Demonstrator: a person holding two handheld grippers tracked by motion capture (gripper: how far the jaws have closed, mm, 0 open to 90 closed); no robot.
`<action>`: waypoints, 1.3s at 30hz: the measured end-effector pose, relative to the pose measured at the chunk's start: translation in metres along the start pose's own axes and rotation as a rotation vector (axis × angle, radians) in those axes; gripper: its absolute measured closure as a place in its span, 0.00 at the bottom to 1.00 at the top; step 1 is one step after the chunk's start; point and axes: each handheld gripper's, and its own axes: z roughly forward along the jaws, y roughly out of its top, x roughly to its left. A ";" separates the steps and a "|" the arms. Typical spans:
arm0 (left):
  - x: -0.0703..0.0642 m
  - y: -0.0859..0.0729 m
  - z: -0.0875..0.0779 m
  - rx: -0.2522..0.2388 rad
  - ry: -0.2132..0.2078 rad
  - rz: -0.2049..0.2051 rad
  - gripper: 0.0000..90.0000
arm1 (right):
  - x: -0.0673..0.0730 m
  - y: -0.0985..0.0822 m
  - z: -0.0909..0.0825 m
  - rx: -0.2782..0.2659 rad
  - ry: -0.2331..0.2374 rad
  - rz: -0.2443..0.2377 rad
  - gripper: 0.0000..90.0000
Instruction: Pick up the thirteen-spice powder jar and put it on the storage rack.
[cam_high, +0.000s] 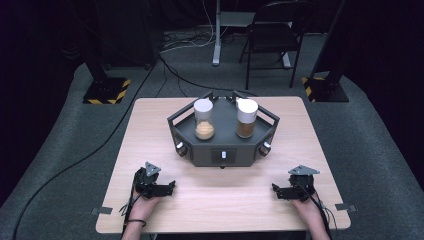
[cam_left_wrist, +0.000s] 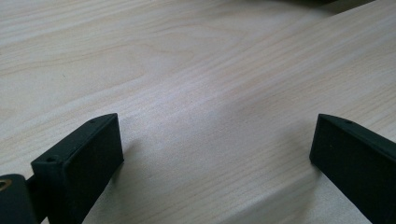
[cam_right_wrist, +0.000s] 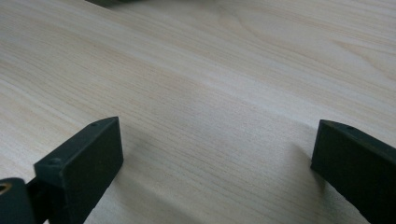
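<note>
A dark hexagonal tray-like stand (cam_high: 200, 152) sits at the middle of the wooden table (cam_high: 150, 125). On it stand two clear jars with white lids: the left jar (cam_high: 204, 119) holds pale orange powder, the right jar (cam_high: 246, 118) holds brown powder. My left gripper (cam_high: 167, 187) rests near the table's front left, open, with bare wood between its jaws (cam_left_wrist: 215, 140). My right gripper (cam_high: 277, 191) rests at the front right, also open over bare wood (cam_right_wrist: 215, 140). Both lie well in front of the stand.
The stand has round knobs (cam_high: 180, 146) on its front corners and a small white switch (cam_high: 224, 154) on its front face. Tape tabs (cam_high: 101, 210) mark the table's front corners. A folding chair (cam_high: 272, 35) and floor cables lie beyond the table.
</note>
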 end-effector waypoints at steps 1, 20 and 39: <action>0.000 0.000 0.000 0.000 0.000 0.000 0.02 | 0.001 0.000 0.000 0.001 -0.002 -0.002 0.00; 0.000 0.000 0.000 0.001 -0.002 0.003 0.02 | 0.000 0.001 0.001 0.002 0.006 -0.009 0.00; 0.000 0.000 0.000 0.001 -0.001 0.003 0.02 | 0.000 0.002 0.002 0.003 0.004 -0.004 0.00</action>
